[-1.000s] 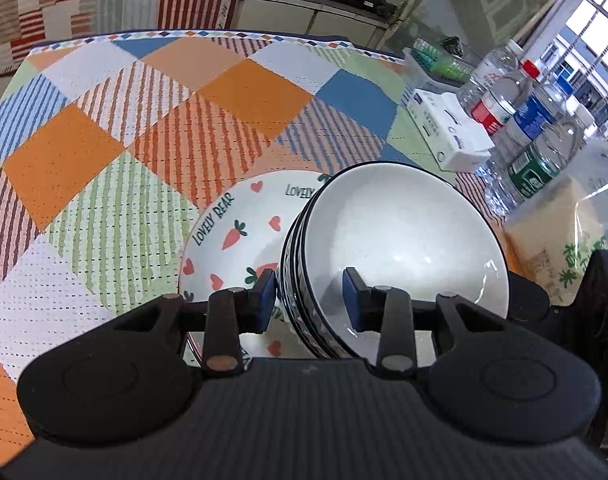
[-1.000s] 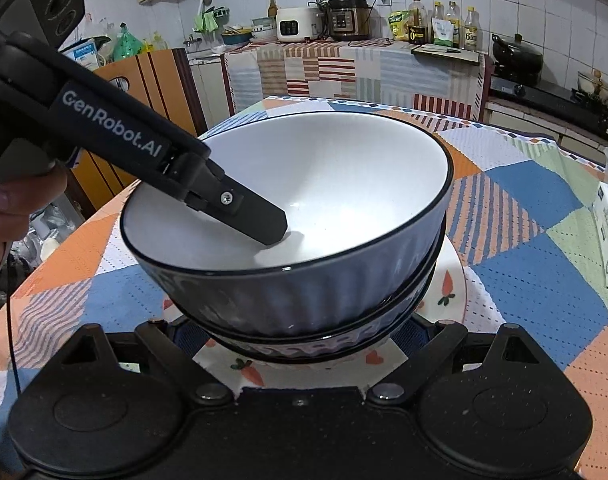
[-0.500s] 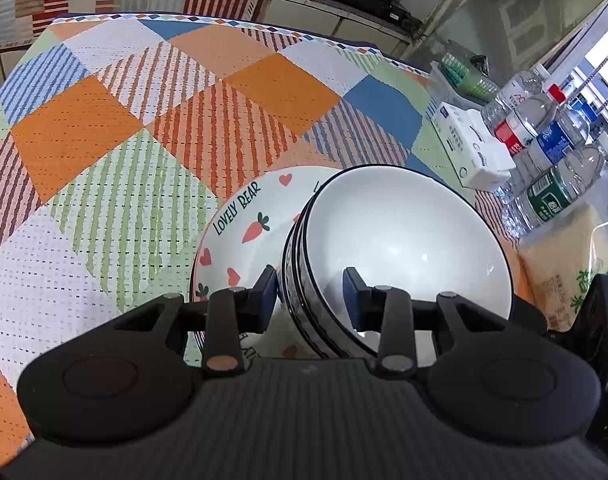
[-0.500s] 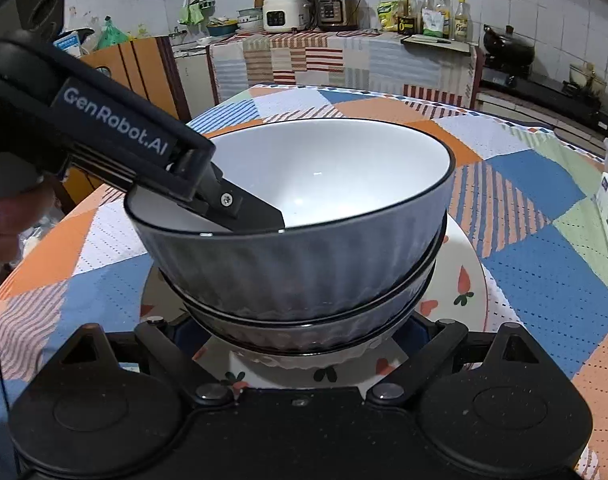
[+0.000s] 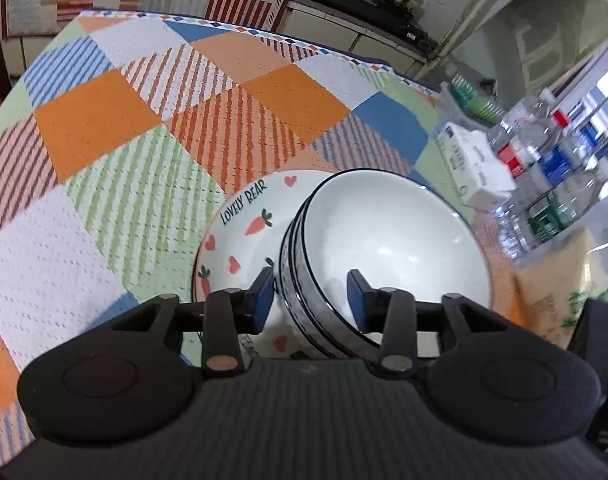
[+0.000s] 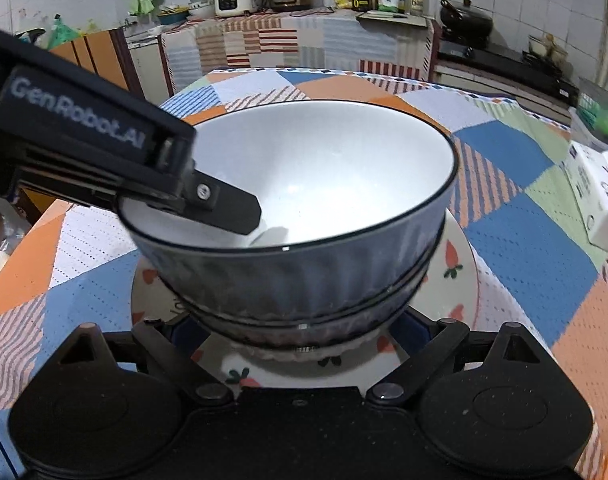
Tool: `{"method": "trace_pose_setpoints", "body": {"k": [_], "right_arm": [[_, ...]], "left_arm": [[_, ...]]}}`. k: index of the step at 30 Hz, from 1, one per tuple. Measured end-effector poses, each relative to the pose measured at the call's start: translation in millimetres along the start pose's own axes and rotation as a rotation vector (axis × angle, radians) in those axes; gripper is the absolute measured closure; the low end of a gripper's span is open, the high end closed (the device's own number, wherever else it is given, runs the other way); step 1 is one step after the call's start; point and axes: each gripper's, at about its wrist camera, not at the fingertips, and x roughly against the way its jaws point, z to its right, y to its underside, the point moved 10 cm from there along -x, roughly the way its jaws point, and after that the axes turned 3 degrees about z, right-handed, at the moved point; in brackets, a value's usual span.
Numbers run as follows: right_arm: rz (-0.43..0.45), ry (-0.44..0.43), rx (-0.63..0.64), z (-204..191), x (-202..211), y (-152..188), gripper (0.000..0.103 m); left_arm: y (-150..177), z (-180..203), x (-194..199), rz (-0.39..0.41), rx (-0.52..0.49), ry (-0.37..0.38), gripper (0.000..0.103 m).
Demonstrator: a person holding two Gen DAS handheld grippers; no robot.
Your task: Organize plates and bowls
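Ribbed dark bowls stacked on glossy round plate.

bowls: glazed ceramic, glossy white inside; ribbed grey-blue outside, dark rim line
plate: glazed ceramic, smooth, shiny, printed carrots and hearts
tablecloth: woven cloth, matt, dotted weave texture
left gripper: matt black plastic, blue pads, small metal pins
bottles: clear plastic, glossy, paper or film labels
carton: white card, matt
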Motion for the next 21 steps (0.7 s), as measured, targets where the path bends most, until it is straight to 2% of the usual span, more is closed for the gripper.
{"method": "trace_pose_setpoints", "body": {"k": [6, 9, 13, 21], "right_arm": [[0.001, 0.019, 0.01, 1, 16, 6, 0.007], [0.001, 0.033, 0.004, 1, 27, 9, 0.007], [0.024, 0.052, -0.003, 3, 43, 12, 0.007], [0.068, 0.092, -0.027, 9, 86, 11, 0.007]], "left_arm": [[-1, 4, 22, 0.039, 0.001, -0.012, 0.062], [-1, 10, 37, 0.067, -0.036, -0.044, 0.061], [2, 19, 56, 0.068, -0.029, -0.009, 0.057], [10, 38, 108, 0.124, -0.08, -0.035, 0.05]]}}
